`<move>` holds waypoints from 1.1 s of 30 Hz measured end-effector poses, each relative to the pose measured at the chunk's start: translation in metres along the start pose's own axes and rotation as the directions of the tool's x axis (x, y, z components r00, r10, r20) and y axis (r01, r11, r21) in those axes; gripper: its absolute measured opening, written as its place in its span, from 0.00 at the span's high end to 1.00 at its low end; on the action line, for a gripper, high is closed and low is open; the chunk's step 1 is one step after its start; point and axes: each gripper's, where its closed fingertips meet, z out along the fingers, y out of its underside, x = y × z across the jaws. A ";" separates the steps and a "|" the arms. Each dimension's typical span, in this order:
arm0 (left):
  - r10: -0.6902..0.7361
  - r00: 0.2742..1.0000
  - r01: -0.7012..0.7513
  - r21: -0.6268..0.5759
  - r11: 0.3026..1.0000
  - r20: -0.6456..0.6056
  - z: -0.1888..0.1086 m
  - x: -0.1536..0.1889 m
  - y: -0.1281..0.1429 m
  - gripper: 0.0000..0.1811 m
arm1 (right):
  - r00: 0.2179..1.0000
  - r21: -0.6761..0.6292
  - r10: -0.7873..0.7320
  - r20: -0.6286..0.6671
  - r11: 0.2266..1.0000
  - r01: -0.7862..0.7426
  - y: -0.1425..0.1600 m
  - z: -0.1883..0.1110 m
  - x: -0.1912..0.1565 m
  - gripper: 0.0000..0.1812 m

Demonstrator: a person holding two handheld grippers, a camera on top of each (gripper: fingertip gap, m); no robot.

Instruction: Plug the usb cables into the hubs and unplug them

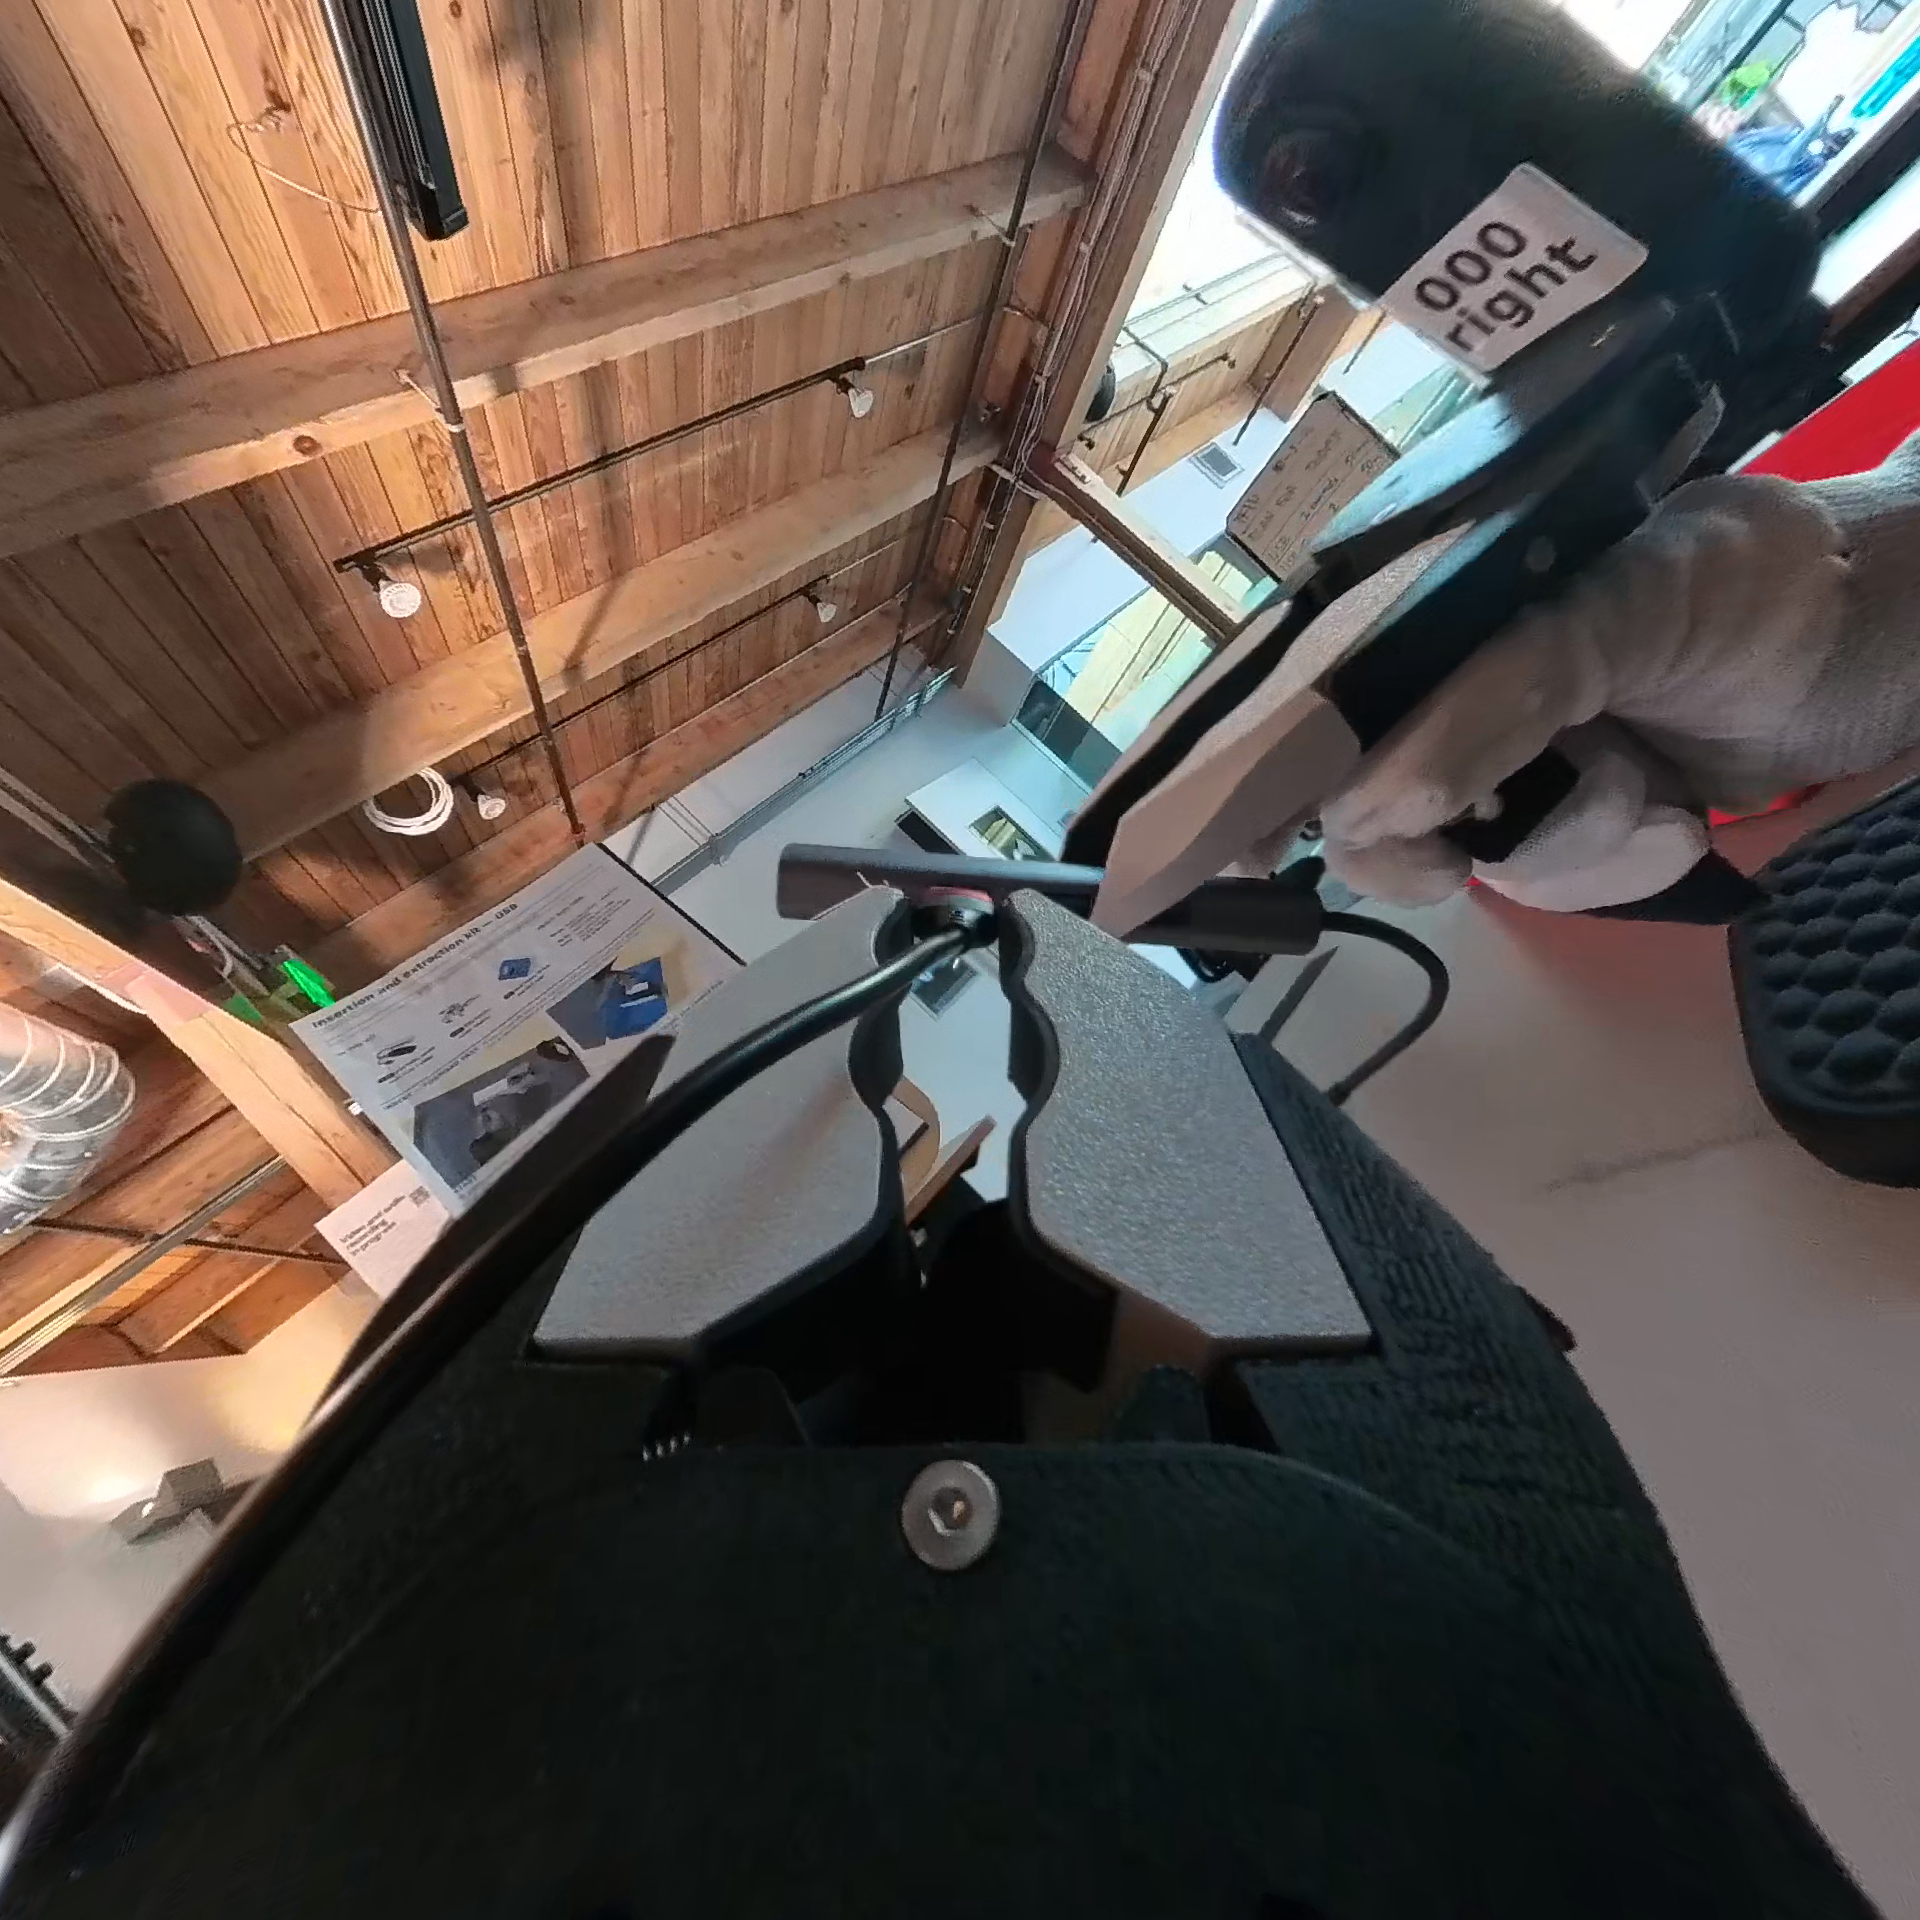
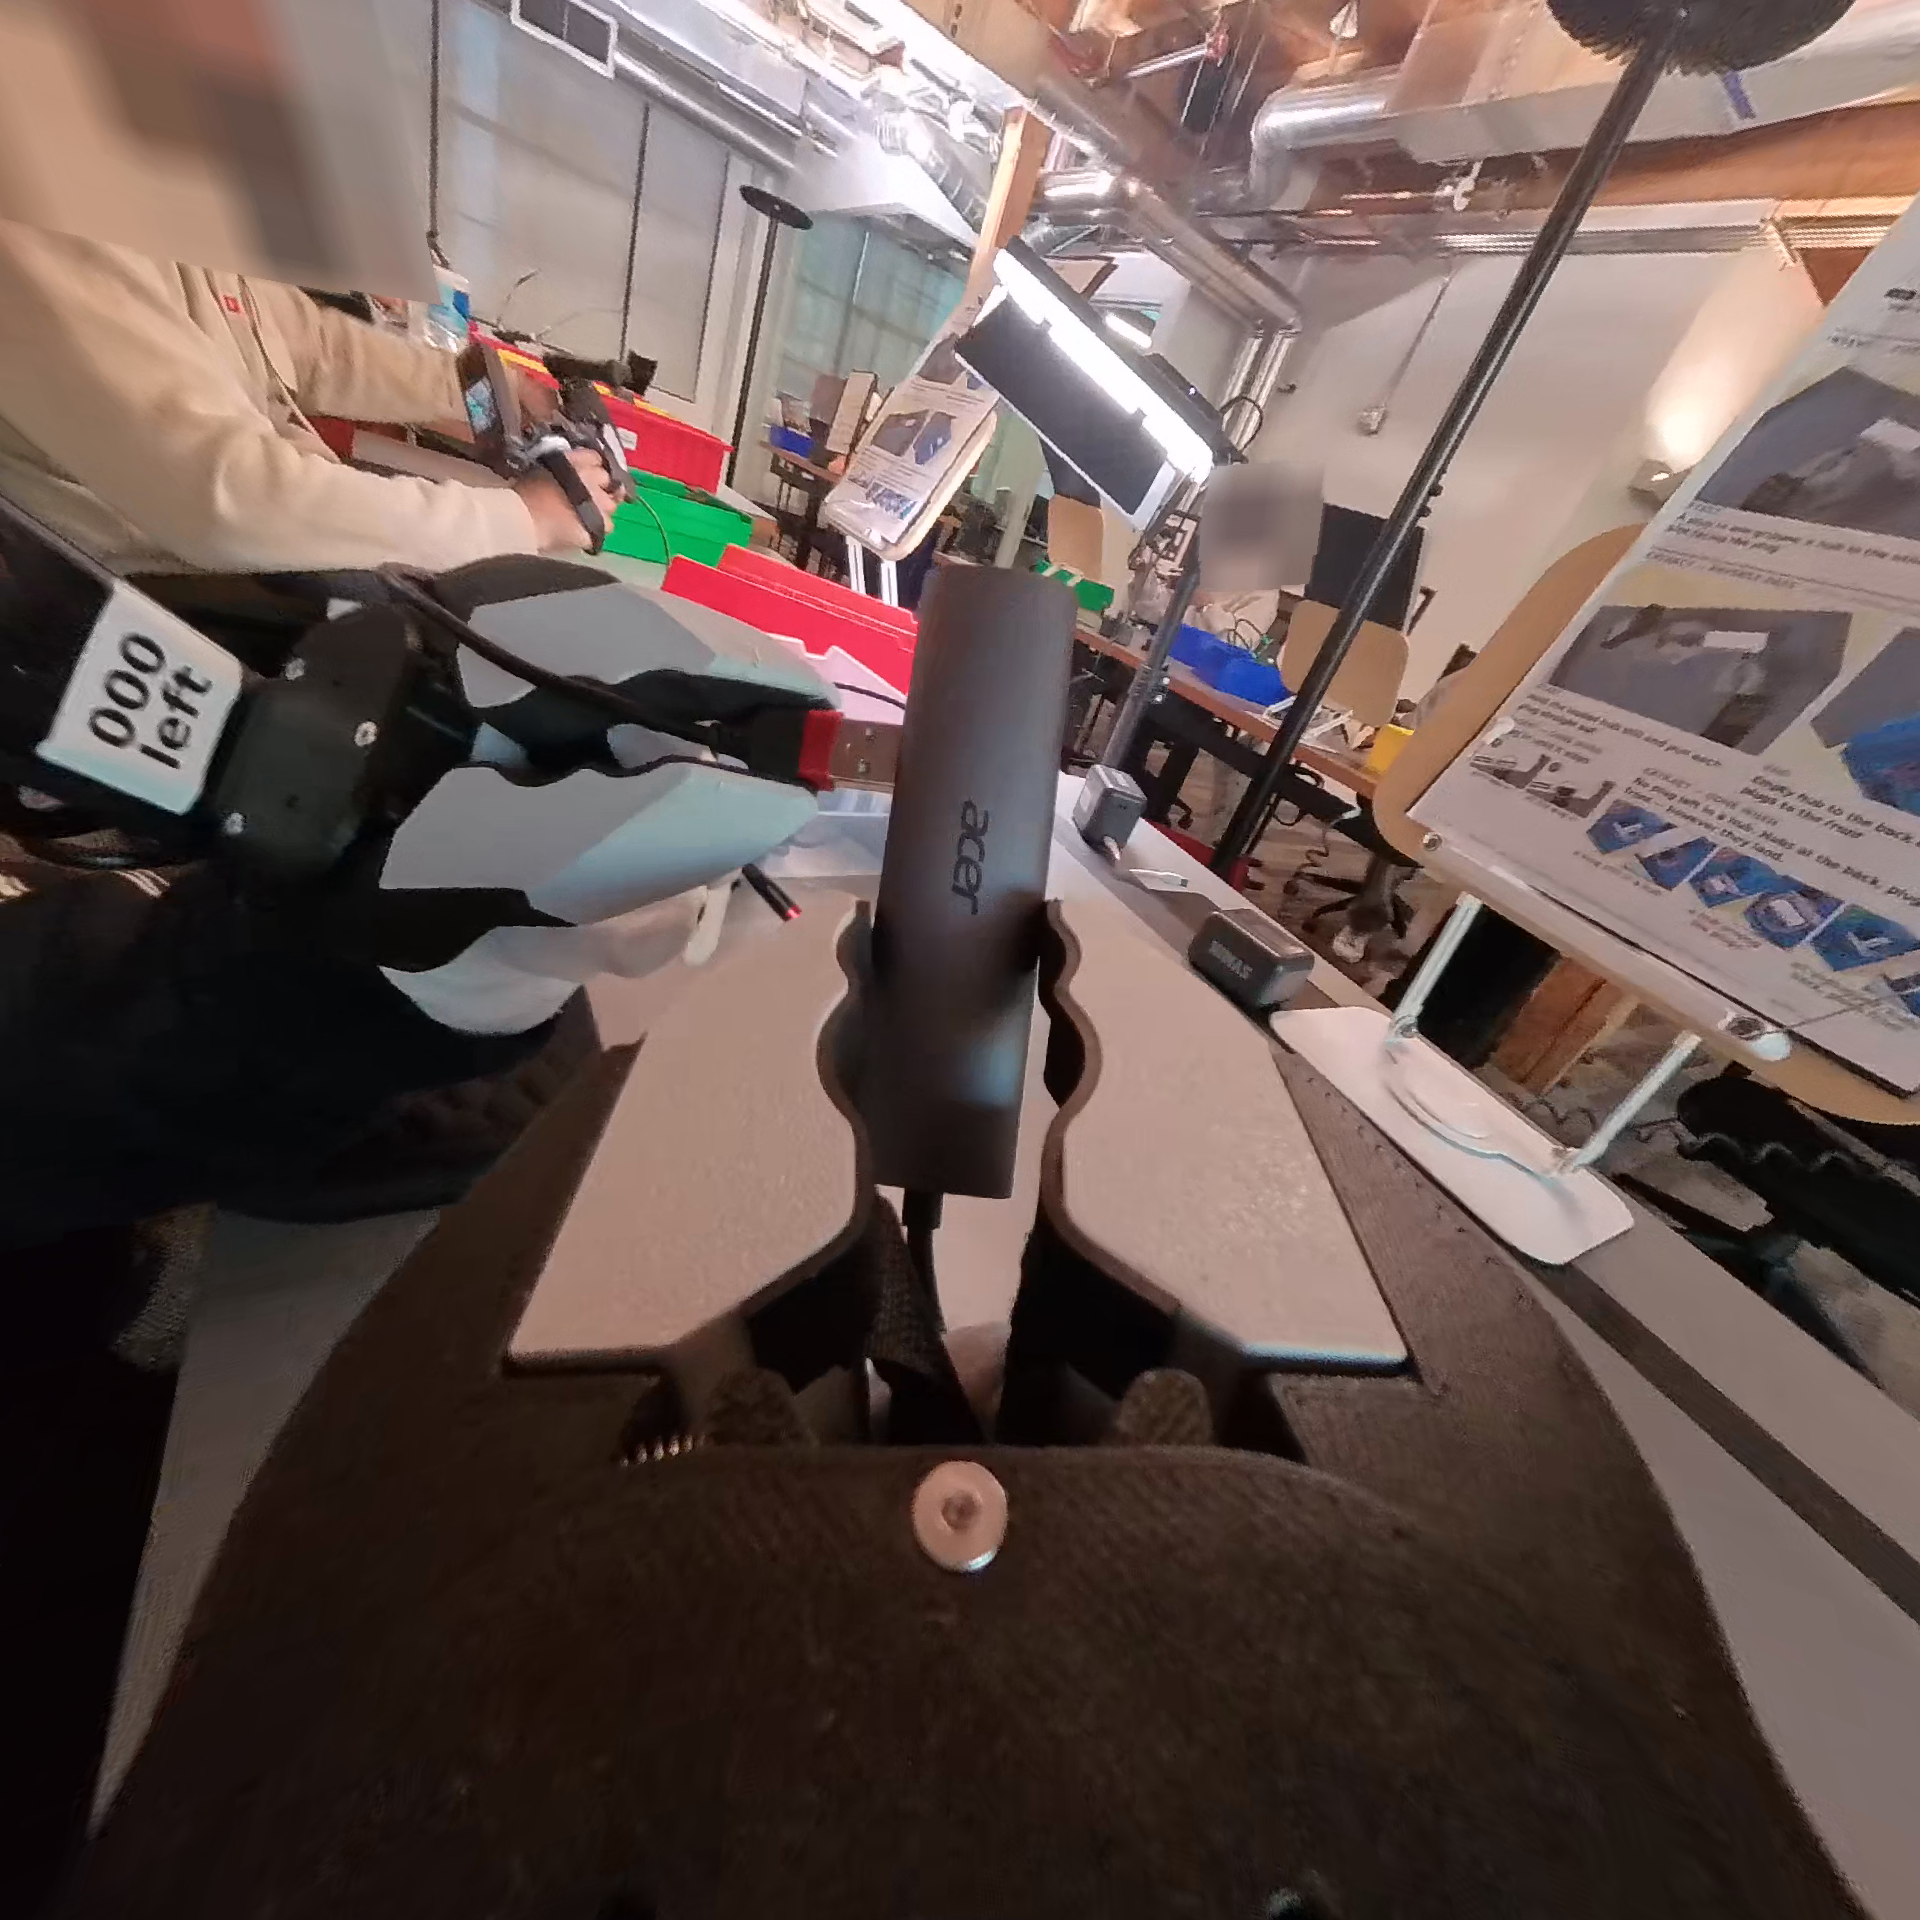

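Between the two grey fingers of the left gripper (image 1: 951,920), in the left wrist view, sits the red-collared plug (image 1: 948,902) of a black usb cable (image 1: 582,1122), the jaws closed down tight on it at their very tips. The cable runs back from the plug and curves off along the gripper's left side. Just past the fingertips a dark slim hub (image 1: 935,868) lies crosswise, and the plug meets its long side. The right gripper (image 1: 1117,883) comes in from the upper right, worked by a white-gloved hand (image 1: 1621,717), with the hub pinched in its tips. Behind it all are a wooden ceiling and an instruction sheet (image 1: 488,1023) on a stand.

Over the pale desk (image 2: 1558,1382), in the right wrist view, the right gripper (image 2: 956,997) is closed partway around the grey hub (image 2: 961,883), which stands upright in the notch between the fingers, its own lead dropping from the lower end. From the left, the left gripper (image 2: 805,753) holds the red plug (image 2: 831,750); the plug's metal tip is right at the hub's left side, though whether it is seated cannot be told. Two small grey chargers (image 2: 1247,956) rest near the desk's right edge, beside an instruction board (image 2: 1704,727).
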 end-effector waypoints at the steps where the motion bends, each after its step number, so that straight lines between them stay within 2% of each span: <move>1: -0.006 1.000 0.006 -0.006 1.000 -0.001 0.000 0.000 0.001 0.92 | 1.000 -0.005 -0.017 -0.008 1.000 0.017 0.001 0.000 0.000 0.83; 5: -0.124 0.992 0.124 -0.007 0.992 -0.038 0.001 -0.001 0.004 0.92 | 0.999 0.017 -0.049 -0.024 0.999 0.049 -0.002 0.000 -0.001 0.83; 9: -0.150 0.988 0.149 -0.014 0.989 -0.037 0.001 -0.002 0.005 0.92 | 0.993 0.011 -0.103 -0.059 0.995 0.104 -0.003 0.000 -0.001 0.83; 13: -0.198 0.980 0.197 -0.033 0.980 -0.036 0.003 -0.002 0.005 0.92 | 0.995 0.033 -0.077 -0.067 0.996 0.079 -0.004 -0.001 -0.001 0.83; 16: -0.155 0.988 0.153 -0.094 0.984 -0.014 0.004 -0.002 0.013 0.92 | 0.969 -0.023 -0.192 -0.156 0.981 0.191 -0.002 0.000 0.003 0.83; 20: -0.277 0.960 0.273 -0.076 0.959 -0.042 0.005 -0.002 0.013 0.92 | 0.958 -0.020 -0.222 -0.179 0.975 0.222 -0.004 0.000 0.003 0.83; 22: -0.308 0.950 0.303 -0.078 0.950 -0.052 0.005 -0.002 0.015 0.92 | 0.934 -0.044 -0.290 -0.207 0.957 0.287 -0.003 0.000 0.004 0.83; 23: -0.335 0.939 0.332 -0.051 0.942 -0.077 0.003 -0.001 0.012 0.92 | 0.936 -0.042 -0.293 -0.193 0.956 0.291 -0.004 -0.001 0.002 0.83; 25: -0.429 0.881 0.449 0.072 0.890 -0.198 -0.002 -0.002 -0.006 0.92 | 0.987 0.026 -0.150 -0.056 0.988 0.151 -0.007 -0.002 -0.008 0.83; 26: -0.417 0.888 0.435 0.060 0.898 -0.195 -0.001 -0.003 -0.006 0.92 | 0.996 0.060 -0.081 -0.024 0.995 0.083 -0.009 -0.002 -0.009 0.83; 28: -0.188 0.973 0.187 -0.021 0.982 -0.135 0.001 0.001 0.004 0.92 | 0.981 0.012 -0.173 -0.090 0.984 0.175 -0.001 -0.001 -0.003 0.83; 30: -0.183 0.978 0.180 -0.034 0.983 -0.101 0.001 0.001 0.006 0.92 | 0.974 -0.015 -0.201 -0.109 0.980 0.200 0.000 0.001 -0.002 0.83; 33: -0.097 0.992 0.089 -0.102 0.991 -0.076 0.004 0.002 0.014 0.92 | 0.957 -0.044 -0.248 -0.150 0.969 0.244 0.004 0.001 0.003 0.83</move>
